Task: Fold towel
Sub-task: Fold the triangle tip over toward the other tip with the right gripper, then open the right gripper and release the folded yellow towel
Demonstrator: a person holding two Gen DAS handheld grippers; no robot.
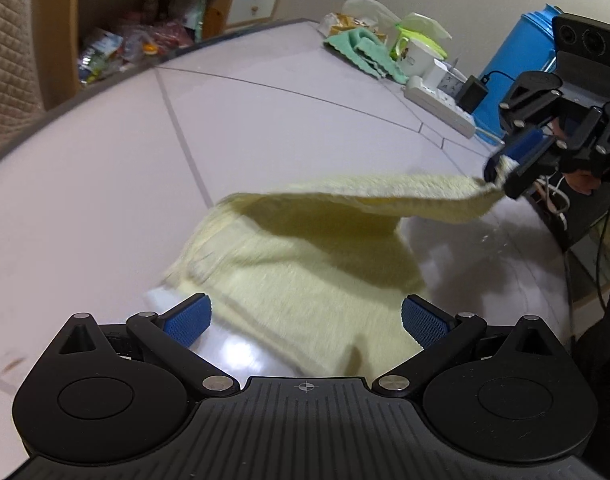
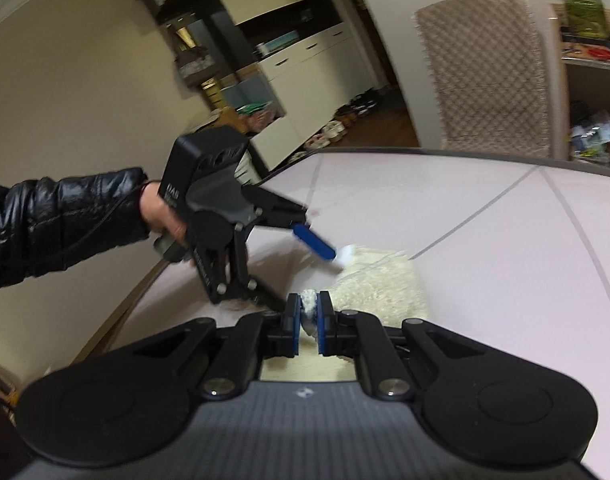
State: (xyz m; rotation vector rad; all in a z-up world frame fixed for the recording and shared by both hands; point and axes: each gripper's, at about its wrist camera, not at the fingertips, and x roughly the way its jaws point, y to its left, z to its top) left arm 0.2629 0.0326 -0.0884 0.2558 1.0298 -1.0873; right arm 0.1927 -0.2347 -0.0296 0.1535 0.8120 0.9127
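The pale yellow towel lies partly on the light tiled surface, with one corner lifted off it. The right gripper has its fingers clenched on that raised corner, pulling the cloth taut above the rest. The left gripper hovers at the towel's near edge with its blue-padded fingers spread wide, grasping nothing.

towel near edge blurred, shelf clutter too blurred to identify
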